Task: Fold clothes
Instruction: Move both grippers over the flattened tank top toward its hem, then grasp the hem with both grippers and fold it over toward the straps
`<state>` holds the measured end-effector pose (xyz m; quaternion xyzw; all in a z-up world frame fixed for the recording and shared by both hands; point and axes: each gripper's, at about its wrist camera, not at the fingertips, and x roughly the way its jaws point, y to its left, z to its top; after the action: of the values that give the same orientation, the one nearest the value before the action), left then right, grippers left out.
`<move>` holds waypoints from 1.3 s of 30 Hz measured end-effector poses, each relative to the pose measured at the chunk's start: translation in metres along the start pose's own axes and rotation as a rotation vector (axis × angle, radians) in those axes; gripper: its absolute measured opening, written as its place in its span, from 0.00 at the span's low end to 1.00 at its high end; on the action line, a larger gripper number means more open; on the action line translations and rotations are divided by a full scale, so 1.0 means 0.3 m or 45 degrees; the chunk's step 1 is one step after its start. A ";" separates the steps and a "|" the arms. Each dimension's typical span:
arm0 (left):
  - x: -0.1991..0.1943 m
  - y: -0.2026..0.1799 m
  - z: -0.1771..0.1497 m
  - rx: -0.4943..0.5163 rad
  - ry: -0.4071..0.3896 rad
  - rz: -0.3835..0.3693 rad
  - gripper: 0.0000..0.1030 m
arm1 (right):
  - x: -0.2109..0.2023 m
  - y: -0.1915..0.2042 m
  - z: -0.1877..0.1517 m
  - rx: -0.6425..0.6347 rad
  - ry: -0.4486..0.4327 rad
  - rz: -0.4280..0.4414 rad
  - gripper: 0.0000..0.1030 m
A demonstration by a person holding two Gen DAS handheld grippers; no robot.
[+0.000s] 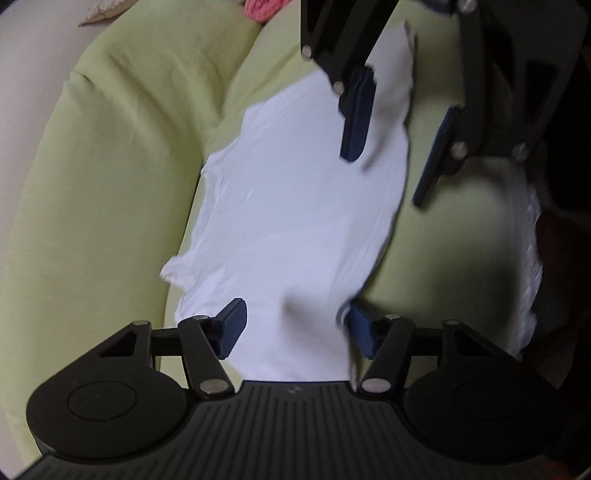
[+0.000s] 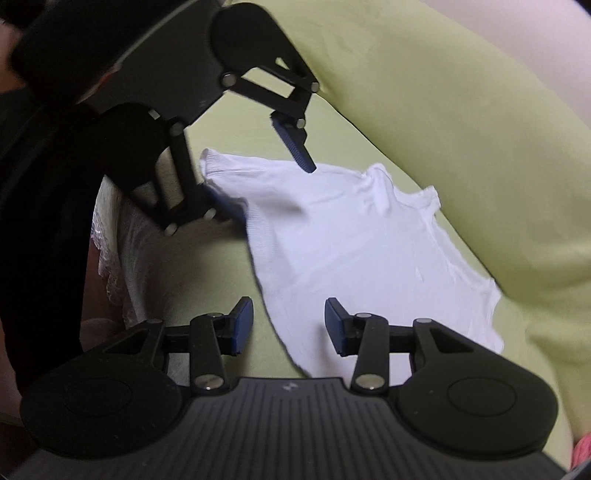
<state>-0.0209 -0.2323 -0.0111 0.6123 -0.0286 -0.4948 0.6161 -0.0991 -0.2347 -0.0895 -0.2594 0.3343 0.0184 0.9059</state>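
From the left wrist view, a white garment [image 1: 303, 206] lies spread flat on a pale green cushioned seat [image 1: 110, 177], running away from the camera beside a fat green bolster along its left edge. The left gripper [image 1: 293, 325] hangs over the near end of the cloth with its jaws standing apart; the white fabric shows between the blue pads [image 1: 231, 328], but the pads do not press on it. At the far end the right gripper [image 1: 391, 147] comes in from the upper right, its blue fingers apart, one over the cloth and the other just off its right edge above the green cover. A pink thing [image 1: 264, 7] peeps in at the top edge, and some white lacy fabric [image 1: 530, 266] lies at the seat's right edge.

From the right wrist view, the same garment [image 2: 354, 236] lies slantwise across the green seat [image 2: 461, 122], short sleeves toward the bolster. The right gripper [image 2: 289, 325] hovers with a narrower gap, straddling the cloth's near edge without clamping it. The left gripper [image 2: 266, 184] reaches in from the upper left, jaws apart over the far hem, its lower finger blurred at the cloth's edge.
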 end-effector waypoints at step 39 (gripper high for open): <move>-0.254 0.058 -0.098 -0.214 -0.002 -0.358 0.00 | -0.432 -0.040 -0.281 -0.231 0.282 -0.323 0.01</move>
<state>-0.0307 -0.1661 0.0387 0.5562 0.0985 -0.5773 0.5896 -0.2475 -0.2677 -0.0583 -0.3806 0.3935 -0.0944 0.8315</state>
